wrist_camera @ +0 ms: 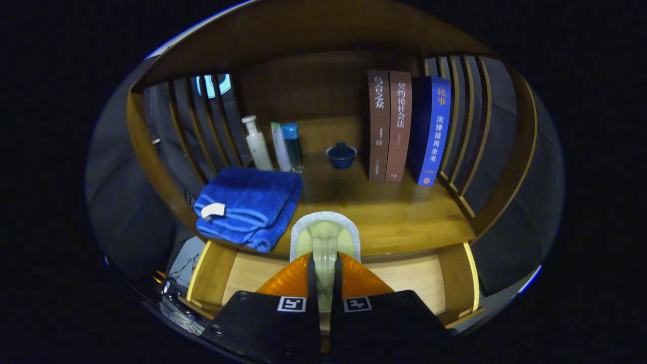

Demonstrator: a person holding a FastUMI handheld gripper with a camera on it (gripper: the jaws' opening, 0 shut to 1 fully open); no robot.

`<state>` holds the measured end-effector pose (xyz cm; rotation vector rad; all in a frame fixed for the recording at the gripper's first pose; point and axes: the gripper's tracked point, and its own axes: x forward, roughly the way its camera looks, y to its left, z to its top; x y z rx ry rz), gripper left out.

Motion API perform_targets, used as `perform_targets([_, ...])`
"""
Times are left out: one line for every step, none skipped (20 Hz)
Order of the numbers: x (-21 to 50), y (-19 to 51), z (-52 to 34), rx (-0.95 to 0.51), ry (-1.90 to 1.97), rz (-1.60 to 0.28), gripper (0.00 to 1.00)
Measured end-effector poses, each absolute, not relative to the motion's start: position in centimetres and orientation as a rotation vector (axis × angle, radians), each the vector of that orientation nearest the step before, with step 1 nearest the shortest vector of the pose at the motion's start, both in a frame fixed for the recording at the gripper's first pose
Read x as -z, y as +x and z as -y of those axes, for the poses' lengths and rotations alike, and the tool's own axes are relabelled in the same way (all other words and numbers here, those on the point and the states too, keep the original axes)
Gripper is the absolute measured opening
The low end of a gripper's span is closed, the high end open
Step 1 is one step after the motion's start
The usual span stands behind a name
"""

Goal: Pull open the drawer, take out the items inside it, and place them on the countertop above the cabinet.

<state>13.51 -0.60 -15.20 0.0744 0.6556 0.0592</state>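
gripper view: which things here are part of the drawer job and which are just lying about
Job:
- claw, shut on the pale green item
- open drawer below
- countertop ahead

Lying about:
- folded blue towel
- white bottle, tubes
- blue lidded cup
- three upright books

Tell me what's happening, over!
Gripper jaws shut on pale green item, held above the open drawer. Countertop just ahead. Blue towel lies beside the drop spot.
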Motion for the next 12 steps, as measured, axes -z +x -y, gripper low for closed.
perform_targets([15.0,14.5,0.7,-0.056,0.082,-0.651,0.12])
perform_targets([14.9,15.5,0.7,-0.058,0.092,-0.652,0.12])
perform_targets([14.9,16.6,0.7,-0.060,0.102,-0.659,0.12])
perform_targets([15.0,17.7,0.8,-0.062,0.105,-0.666,0.12])
perform_targets([15.2,18.7,1.1,-0.056,0.108,-0.674,0.12])
perform_targets([15.5,19.7,1.3,-0.051,0.112,-0.679,0.12])
perform_targets([15.7,20.8,1.2,-0.050,0.113,-0.684,0.12])
perform_targets([16.0,21.8,1.3,-0.051,0.109,-0.692,0.12])
perform_targets([16.2,22.8,1.3,-0.050,0.107,-0.699,0.12])
perform_targets([16.4,23.5,1.1,-0.052,0.106,-0.710,0.12])
perform_targets([16.9,24.5,1.0,-0.056,0.105,-0.726,0.12])
perform_targets([17.2,25.2,0.8,-0.058,0.106,-0.735,0.12])
